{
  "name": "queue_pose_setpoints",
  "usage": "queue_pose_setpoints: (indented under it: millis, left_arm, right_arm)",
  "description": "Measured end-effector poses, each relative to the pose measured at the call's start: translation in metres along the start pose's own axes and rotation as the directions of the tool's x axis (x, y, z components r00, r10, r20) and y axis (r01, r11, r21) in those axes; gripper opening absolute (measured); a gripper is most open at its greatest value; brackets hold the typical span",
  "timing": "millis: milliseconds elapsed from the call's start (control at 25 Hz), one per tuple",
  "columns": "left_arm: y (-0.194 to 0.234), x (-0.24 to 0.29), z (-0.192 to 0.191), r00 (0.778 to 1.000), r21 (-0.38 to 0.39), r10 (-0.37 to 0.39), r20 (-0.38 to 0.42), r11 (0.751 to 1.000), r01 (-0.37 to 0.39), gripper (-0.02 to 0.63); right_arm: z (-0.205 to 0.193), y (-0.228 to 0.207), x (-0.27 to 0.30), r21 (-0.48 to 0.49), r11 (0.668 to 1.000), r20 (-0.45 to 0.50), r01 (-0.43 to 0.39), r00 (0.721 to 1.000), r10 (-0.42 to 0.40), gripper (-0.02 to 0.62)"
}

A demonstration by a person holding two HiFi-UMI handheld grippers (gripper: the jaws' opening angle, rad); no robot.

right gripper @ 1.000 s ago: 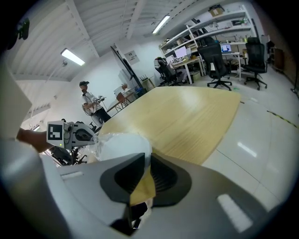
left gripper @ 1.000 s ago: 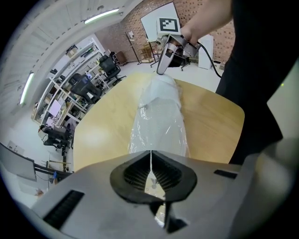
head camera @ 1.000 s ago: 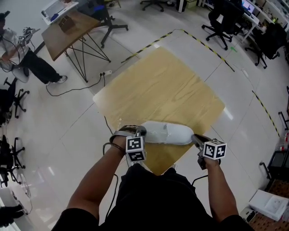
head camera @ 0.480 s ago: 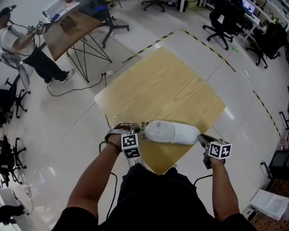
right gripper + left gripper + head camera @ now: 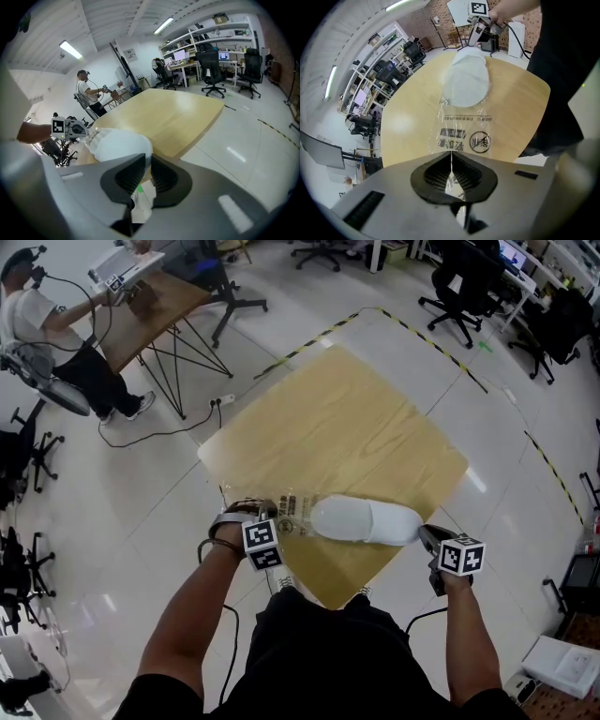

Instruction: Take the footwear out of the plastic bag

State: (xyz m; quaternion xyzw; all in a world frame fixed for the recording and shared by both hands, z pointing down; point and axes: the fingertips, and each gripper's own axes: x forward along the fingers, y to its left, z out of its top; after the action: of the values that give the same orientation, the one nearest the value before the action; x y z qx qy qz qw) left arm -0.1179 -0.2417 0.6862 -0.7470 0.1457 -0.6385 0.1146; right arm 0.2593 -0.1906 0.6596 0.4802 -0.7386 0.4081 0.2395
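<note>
Forearms reach forward from the body and are spread apart, one on each side of the near table (image 5: 337,427) corner at 6 o'clock. The left gripper (image 5: 279,510) sits at 9 o'clock of the slipper (image 5: 366,519). Its jaws are closed together on the printed end of the clear plastic bag (image 5: 292,514), and the film runs taut from the jaws toward the slipper. The right gripper (image 5: 422,532) sits at 3 o'clock of the slipper. Its jaws are clamped on the rim of the slipper's near end. The white slipper lies lengthwise between the two grippers, over the table corner. Crinkled film covers its end nearest the left gripper.
</note>
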Motion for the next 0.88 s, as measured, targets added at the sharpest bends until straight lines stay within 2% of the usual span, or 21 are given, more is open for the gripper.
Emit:
queue_pose_setpoints:
  millis: [280, 880]
  left_arm:
    - [0.021, 0.003, -0.025, 0.998, -0.024, 0.028, -0.050, 0.999, -0.030, 0.011]
    - [0.087, 0.018, -0.063, 0.986, -0.161, 0.081, -0.146, 0.981, -0.105, 0.009]
  right_arm:
    - [-0.003, -0.012, -0.007, -0.010, 1.000, -0.012, 0.018, 1.000, -0.018, 0.042]
    - [-0.012, -0.025, -0.022, -0.041, 0.999, -0.050, 0.023, 0.998, -0.025, 0.043]
